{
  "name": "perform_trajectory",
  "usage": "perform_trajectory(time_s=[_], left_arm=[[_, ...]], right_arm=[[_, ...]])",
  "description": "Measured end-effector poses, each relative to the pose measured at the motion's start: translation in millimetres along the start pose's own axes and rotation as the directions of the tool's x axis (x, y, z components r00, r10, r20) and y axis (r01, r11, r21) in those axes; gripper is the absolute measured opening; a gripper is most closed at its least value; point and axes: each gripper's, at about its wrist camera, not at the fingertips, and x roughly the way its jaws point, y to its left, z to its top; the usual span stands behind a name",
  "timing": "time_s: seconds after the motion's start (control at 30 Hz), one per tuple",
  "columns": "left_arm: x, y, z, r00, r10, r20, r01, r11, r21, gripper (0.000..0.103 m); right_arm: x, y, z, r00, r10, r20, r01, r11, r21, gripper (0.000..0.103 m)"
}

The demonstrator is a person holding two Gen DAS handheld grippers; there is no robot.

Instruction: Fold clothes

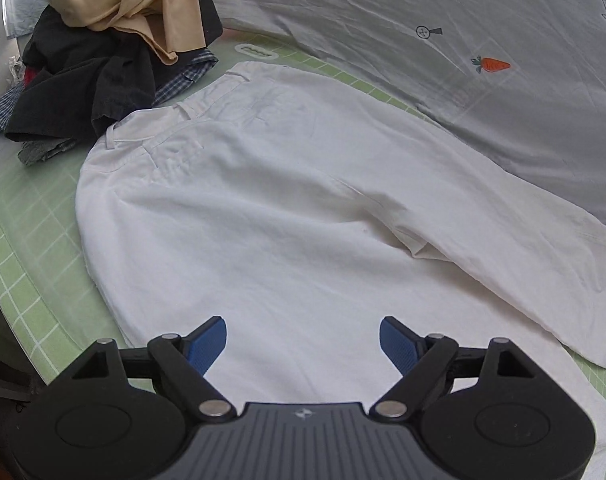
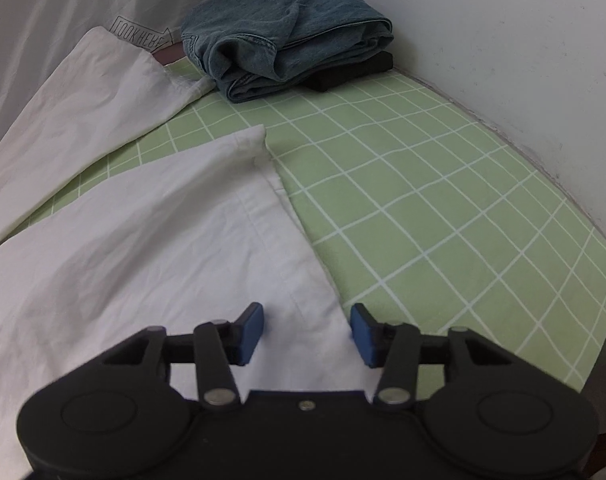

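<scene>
White trousers (image 1: 263, 200) lie spread flat on the green checked sheet (image 1: 19, 248), waistband at the far left, both legs running to the right. My left gripper (image 1: 303, 342) is open and empty, just above the near leg. In the right wrist view the two leg ends (image 2: 151, 216) lie apart with the sheet (image 2: 423, 184) showing between them. My right gripper (image 2: 307, 330) is open and empty, hovering over the near leg's outer edge.
A heap of unfolded clothes, tan (image 1: 123, 0) on black (image 1: 83, 88), sits at the far left. A grey printed duvet (image 1: 463, 60) lies behind the trousers. Folded blue jeans (image 2: 287, 36) lie on a black garment by the white wall (image 2: 503, 40).
</scene>
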Motion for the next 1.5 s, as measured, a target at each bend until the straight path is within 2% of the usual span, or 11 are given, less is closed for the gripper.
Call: perform_trajectory(time_s=[0.13,0.23,0.37,0.47,0.53,0.63,0.77,0.93,1.1,1.23,1.5], left_arm=[[5,-9,6,1.0,-0.007,-0.002,0.007,1.0,-0.003,0.085],[7,-17,10,1.0,-0.015,0.003,0.015,1.0,0.009,0.085],[10,-23,16,1.0,-0.02,0.009,0.02,1.0,0.022,0.085],[16,-26,25,1.0,-0.02,0.011,0.02,1.0,0.007,0.086],[24,-29,34,1.0,-0.015,0.016,0.015,1.0,0.001,0.086],[38,-35,49,1.0,-0.021,0.013,0.021,1.0,-0.017,0.086],[62,-50,74,1.0,-0.022,0.013,0.022,1.0,-0.005,0.088],[111,-69,103,1.0,-0.014,-0.012,0.014,1.0,-0.01,0.089],[162,-92,120,0.998,0.007,-0.066,-0.008,1.0,-0.02,0.089],[185,-101,124,0.996,0.032,-0.084,-0.033,0.999,-0.011,0.095],[188,-102,111,0.994,0.063,-0.087,-0.056,0.995,0.078,0.096]], right_arm=[[-7,0,-4,1.0,-0.019,0.007,0.019,0.999,-0.04,0.016],[-14,-3,-11,0.998,-0.067,0.002,0.067,0.997,-0.035,0.017],[-13,4,-8,0.987,-0.163,-0.012,0.161,0.981,-0.107,0.037],[-26,12,10,0.976,-0.205,0.076,0.213,0.971,-0.113,0.059],[-32,21,27,0.976,-0.173,0.135,0.186,0.978,-0.092,0.088],[-26,47,59,0.979,-0.077,0.191,0.092,0.993,-0.072,0.09],[8,83,99,0.984,0.06,0.165,-0.057,0.998,-0.022,0.089],[78,131,151,0.981,0.14,0.136,-0.153,0.984,0.093,0.069],[139,148,192,0.995,0.029,0.099,-0.045,0.985,0.168,0.052],[159,149,198,0.997,-0.051,0.052,0.04,0.978,0.205,0.008],[129,115,162,0.994,-0.101,0.029,0.092,0.97,0.224,0.001]])
